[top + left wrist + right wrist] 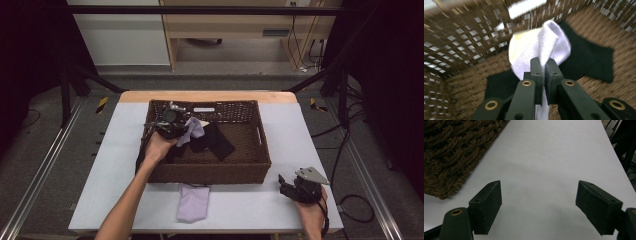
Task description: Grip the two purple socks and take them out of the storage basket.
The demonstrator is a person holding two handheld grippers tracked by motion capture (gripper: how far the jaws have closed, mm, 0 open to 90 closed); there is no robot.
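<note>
A brown wicker basket (260, 135) stands in the middle of the white table. Over its left half my left gripper (176, 126) is shut on a pale lilac cloth (194, 128), which in the left gripper view rises as a folded white-looking cloth (549, 42) between the closed jaws (543, 75). Black cloths (216, 141) lie on the basket floor, and black cloths (589, 60) spread behind the held cloth. A second lilac cloth (192, 202) lies flat on the table in front of the basket. My right gripper (286, 184) rests open at the front right, nothing between its pads (487, 205).
The basket's corner (446, 157) sits just left of my right gripper. A pale yellow item (520, 41) lies behind the held cloth in the basket. The table's right edge and cables (350, 200) are beyond my right hand. Metal rails run along both table sides.
</note>
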